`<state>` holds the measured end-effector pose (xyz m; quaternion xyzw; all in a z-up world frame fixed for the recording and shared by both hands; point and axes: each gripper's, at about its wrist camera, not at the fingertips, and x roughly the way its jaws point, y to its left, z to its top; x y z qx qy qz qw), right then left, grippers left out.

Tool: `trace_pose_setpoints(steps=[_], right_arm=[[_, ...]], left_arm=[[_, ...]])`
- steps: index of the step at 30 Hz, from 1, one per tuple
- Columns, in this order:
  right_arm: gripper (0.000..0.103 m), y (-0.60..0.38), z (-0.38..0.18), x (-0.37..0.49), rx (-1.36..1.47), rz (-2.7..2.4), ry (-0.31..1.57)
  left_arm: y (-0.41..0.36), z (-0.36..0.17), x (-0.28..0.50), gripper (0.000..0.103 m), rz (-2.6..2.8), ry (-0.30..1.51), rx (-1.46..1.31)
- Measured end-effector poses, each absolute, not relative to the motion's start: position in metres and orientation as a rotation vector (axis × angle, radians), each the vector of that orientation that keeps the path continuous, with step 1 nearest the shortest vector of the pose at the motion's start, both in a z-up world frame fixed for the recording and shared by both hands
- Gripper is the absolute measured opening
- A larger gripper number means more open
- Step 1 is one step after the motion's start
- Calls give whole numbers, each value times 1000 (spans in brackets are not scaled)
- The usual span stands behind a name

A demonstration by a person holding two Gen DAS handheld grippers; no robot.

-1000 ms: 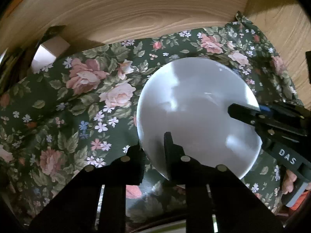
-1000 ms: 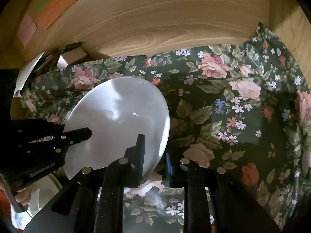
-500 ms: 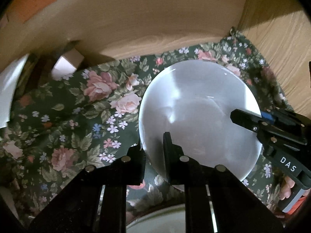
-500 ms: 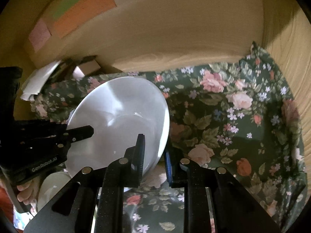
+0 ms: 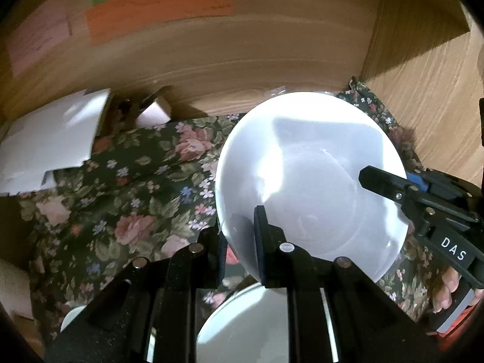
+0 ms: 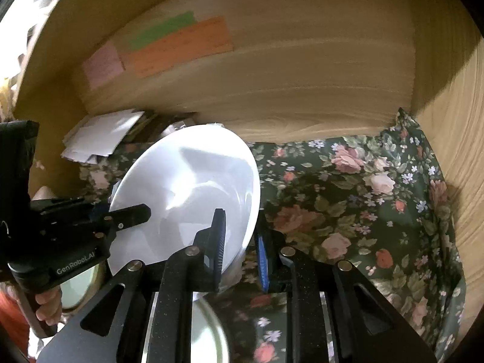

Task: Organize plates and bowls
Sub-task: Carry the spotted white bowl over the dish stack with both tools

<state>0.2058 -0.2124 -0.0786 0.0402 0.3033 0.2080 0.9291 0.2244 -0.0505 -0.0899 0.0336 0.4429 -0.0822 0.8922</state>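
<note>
white plate is tilted above the floral cloth. left gripper pinches its 7 o'clock rim, right gripper its 4 o'clock rim.

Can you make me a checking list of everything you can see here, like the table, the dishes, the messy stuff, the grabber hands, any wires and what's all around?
Surface: floral tablecloth, dark green with pink roses.
Job's things: white plate held tilted above the cloth; another white dish below it, near the camera.
Clutter: white papers and a small box at the back left.
Grippers: left gripper and right gripper each pinch the plate's rim from opposite sides.
Cables: nothing seen.
Surroundings: wooden back wall with orange note, green note and pink note; wooden side wall.
</note>
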Motion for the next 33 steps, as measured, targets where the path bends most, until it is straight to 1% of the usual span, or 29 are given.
trace_pose_setpoints(steps=[13, 33], right_arm=[[17, -175, -74, 172, 48, 474, 593], [17, -113, -78, 132, -8, 553, 583]], left_arm=[[-4, -81, 176, 16, -117, 868, 46], [62, -78, 112, 16, -33, 847, -14]])
